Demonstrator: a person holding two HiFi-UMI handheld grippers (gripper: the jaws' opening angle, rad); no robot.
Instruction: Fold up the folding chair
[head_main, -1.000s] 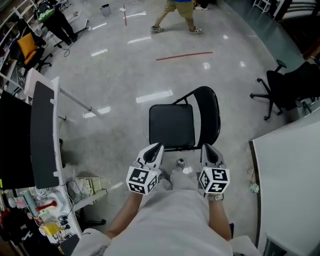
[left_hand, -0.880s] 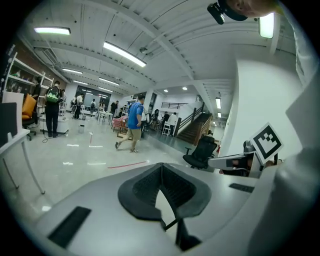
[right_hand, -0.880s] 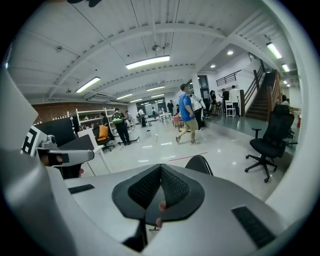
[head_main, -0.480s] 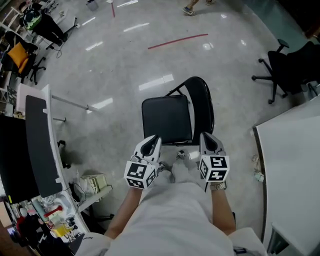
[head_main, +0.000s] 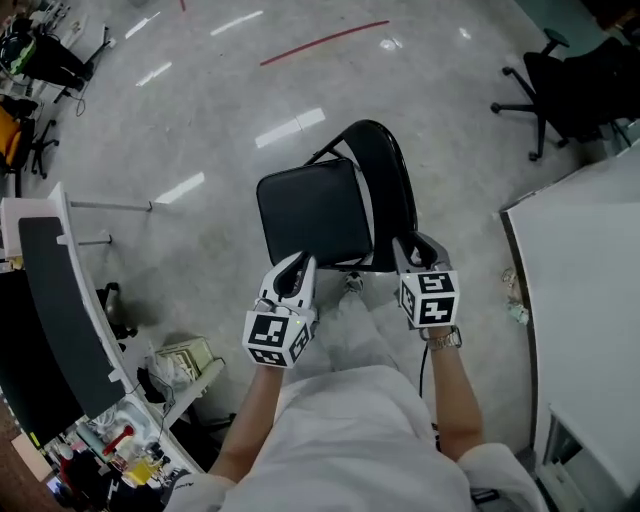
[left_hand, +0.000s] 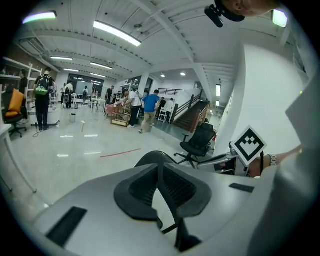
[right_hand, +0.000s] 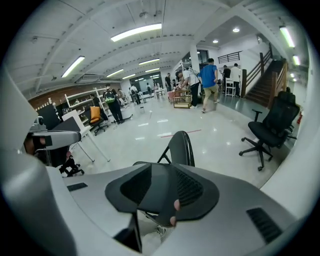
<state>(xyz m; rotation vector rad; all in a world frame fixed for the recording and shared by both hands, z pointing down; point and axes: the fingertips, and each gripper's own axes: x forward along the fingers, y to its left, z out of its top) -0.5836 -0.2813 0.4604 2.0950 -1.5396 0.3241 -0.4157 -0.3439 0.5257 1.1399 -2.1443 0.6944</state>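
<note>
Left hand-held gripper (head_main: 298, 266) closed; right hand-held gripper (head_main: 413, 245) jaws just opening, gripping nothing, both pointing downward

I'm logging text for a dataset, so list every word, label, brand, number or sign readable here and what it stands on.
No words, brands or numbers are readable.
Square markers on the left white cube and right white cube: code patterns, no letters.
Small colourful items on the desk at lower left: labels too small to read.
Black folding chair: no label shows.
</note>
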